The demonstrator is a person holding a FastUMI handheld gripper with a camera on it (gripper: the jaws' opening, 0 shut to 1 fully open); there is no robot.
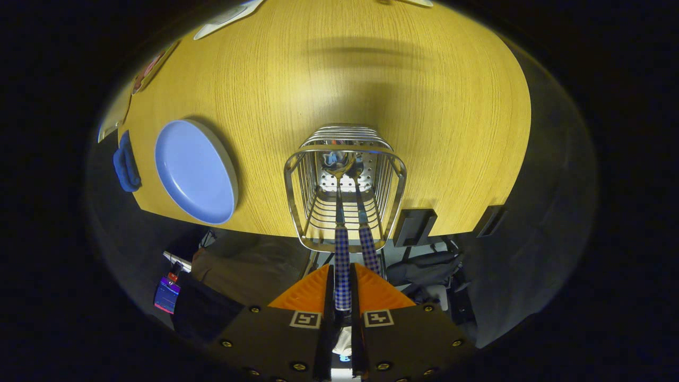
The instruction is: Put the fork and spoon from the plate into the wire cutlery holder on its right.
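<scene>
Your wire cutlery holder (345, 185) sits at the frame's center with two checkered-handled utensils standing in it; which is the fork or spoon is hard to tell. Your tool (342, 297) is pinched on the left handle (342, 270); the other handle (368, 248) leans just right. The blue plate (195, 171) lies bare at left on the wooden counter (371, 79), a blue cloth (125, 163) beyond it.

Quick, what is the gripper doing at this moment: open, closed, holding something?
Gripper: closed on a checked-handle utensil, its head down inside the wire cutlery holder.
</scene>
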